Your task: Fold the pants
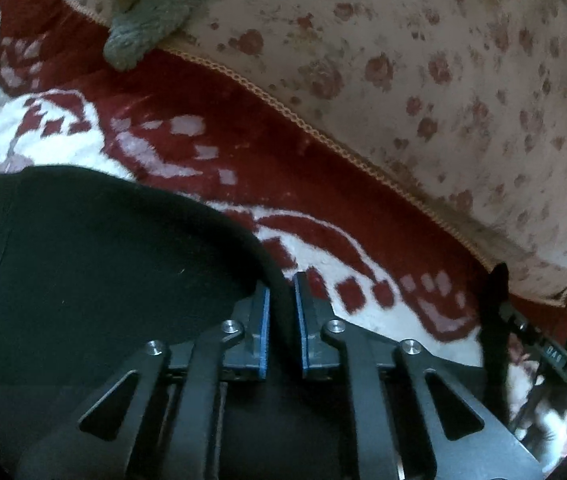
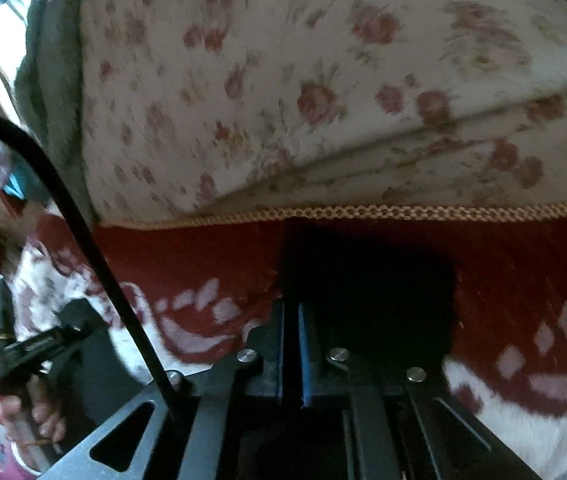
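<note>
Both grippers have just taken hold: the left gripper [image 1: 282, 296] pinches a rolled edge of the black pants [image 1: 95, 248], which lie on the red-and-white blanket [image 1: 211, 120], and the right gripper [image 2: 291, 320] is pressed together on another dark edge. Next, I judge, lift evenly and carry the cloth over itself.

**Cloth, matt metal and rubbery pads**

The black matt cloth pants [image 1: 95, 264] look smooth. Beneath them, the red-and-white blanket [image 1: 211, 140] is fuzzy pile. The floral cream cover [image 1: 443, 80], upper right, is flat-woven with braided tan trim. The left tool [image 1: 282, 308] is matt black with shiny screw heads and blue pads.
</note>
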A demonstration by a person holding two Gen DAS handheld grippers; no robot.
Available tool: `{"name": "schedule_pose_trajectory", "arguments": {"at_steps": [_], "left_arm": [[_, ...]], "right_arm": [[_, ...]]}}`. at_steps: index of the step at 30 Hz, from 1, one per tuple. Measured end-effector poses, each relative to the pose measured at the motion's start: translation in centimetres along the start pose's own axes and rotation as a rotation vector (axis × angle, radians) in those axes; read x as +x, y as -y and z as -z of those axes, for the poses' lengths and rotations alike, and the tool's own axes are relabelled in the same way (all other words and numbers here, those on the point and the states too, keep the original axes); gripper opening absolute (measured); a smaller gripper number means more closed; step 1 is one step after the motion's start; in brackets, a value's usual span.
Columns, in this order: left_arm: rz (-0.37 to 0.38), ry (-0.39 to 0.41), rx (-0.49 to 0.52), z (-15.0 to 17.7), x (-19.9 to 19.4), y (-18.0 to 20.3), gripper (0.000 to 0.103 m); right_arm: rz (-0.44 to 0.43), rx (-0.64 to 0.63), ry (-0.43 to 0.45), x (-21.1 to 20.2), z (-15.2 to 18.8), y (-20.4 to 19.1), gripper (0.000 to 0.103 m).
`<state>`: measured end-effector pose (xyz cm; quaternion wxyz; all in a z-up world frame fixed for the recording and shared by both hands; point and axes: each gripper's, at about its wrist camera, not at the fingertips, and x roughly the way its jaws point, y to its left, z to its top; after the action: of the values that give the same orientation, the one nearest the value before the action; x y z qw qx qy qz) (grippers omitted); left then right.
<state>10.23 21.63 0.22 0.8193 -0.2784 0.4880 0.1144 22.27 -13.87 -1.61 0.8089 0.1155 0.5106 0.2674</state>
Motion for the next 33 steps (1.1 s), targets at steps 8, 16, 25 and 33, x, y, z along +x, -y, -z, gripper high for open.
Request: {"name": "schedule_pose_trajectory", "arguments": {"at_steps": [8, 16, 25, 33], "left_arm": [[0.076, 0.059, 0.025, 1.1, -5.2, -0.2, 0.007], [0.127, 0.062, -0.003, 2.4, -8.0, -0.3, 0.007], [0.144, 0.112, 0.030, 5.3, -12.6, -0.4, 0.007], [0.188, 0.161, 0.048, 9.4, -17.5, -2.4, 0.007]], "right_arm": [[-0.121, 0.050, 0.183, -8.4, 2.5, -0.5, 0.005], [-0.163, 0.090, 0.292, -14.7, 5.7, 0.1, 0.005], [-0.209, 0.162, 0.378, -19.3, 10.0, 1.6, 0.005], [-0.223, 0.213, 0.417, -23.0, 15.4, 3.9, 0.005]]}}
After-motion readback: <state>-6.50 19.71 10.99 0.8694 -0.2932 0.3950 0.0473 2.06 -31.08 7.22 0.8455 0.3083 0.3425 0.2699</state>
